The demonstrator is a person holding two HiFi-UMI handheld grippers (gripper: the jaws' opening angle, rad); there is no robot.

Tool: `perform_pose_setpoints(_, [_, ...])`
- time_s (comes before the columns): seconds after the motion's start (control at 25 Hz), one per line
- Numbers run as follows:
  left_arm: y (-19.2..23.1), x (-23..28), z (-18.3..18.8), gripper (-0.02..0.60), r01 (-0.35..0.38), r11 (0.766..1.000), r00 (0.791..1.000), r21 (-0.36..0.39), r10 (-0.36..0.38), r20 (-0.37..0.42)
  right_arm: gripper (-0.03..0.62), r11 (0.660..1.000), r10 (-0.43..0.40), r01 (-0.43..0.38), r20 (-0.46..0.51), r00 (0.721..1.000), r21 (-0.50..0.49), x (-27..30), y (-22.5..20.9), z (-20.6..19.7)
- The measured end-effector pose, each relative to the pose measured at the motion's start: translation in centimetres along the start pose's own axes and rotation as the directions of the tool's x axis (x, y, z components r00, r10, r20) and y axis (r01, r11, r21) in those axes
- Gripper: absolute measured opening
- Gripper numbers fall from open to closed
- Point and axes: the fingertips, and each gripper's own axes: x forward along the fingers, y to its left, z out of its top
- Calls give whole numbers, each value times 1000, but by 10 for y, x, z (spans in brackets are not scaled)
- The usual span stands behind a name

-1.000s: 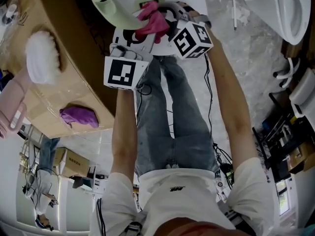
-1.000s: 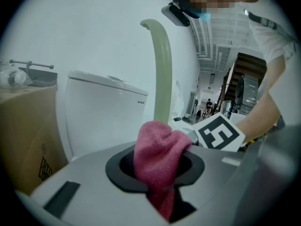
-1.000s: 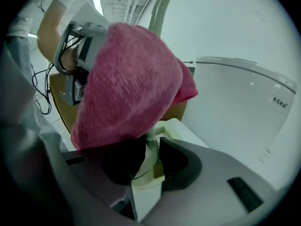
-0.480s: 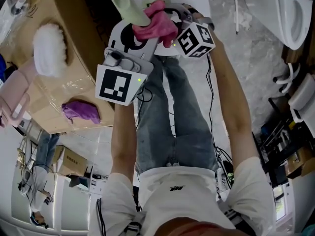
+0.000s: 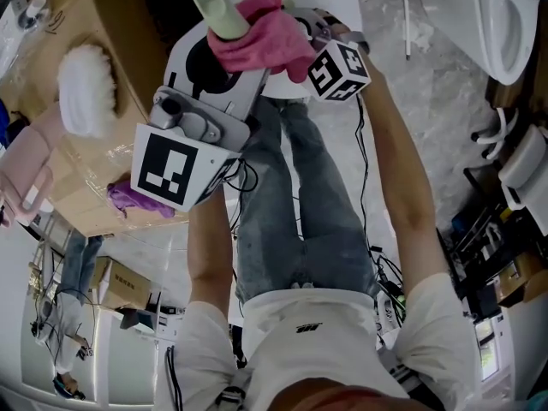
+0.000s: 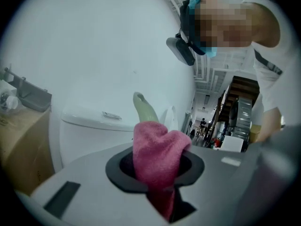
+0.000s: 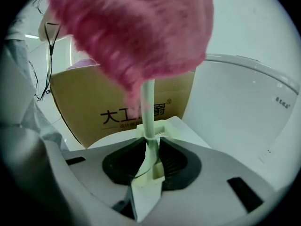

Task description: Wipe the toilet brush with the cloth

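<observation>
Head view: pink cloth (image 5: 257,41) around brush handle (image 5: 214,7); purple cloth (image 5: 124,202) on box (image 5: 64,24)

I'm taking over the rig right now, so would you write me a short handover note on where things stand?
The left gripper is closed on the pink cloth. Its jaws have just been opening a little, with the cloth between them.
The right gripper is closed on the toilet brush at its handle end.
Where: the cloth is bunched around the brush's stem, in front of the toilet. The brush's pale green end shows past the cloth.
Done: the cloth is on the brush.
Left: wipe along the brush. How much is already wiped can't be told.
</observation>
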Motion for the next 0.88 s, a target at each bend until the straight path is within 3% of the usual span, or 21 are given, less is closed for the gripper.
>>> perform_pose_setpoints(0.24, [3, -1, 31, 112, 19, 1000, 998, -7, -19, 59, 87, 1000, 4, -4, 13, 1000, 3, 0, -1, 4])
perform_pose_setpoints(0.48, [2, 1, 32, 117, 15, 999, 997, 39, -18, 73, 89, 1000, 7, -7, 14, 1000, 8, -1, -1, 4])
perform_pose_setpoints(0.6, [5, 4, 18, 107, -3, 996, 999, 86, -1, 43, 89, 1000, 6, -6, 14, 1000, 11, 0, -1, 4])
perform_pose_setpoints(0.88, [8, 8, -35, 65, -21, 994, 999, 108, 25, -32, 88, 1000, 3, -3, 16, 1000, 15, 0, -1, 4])
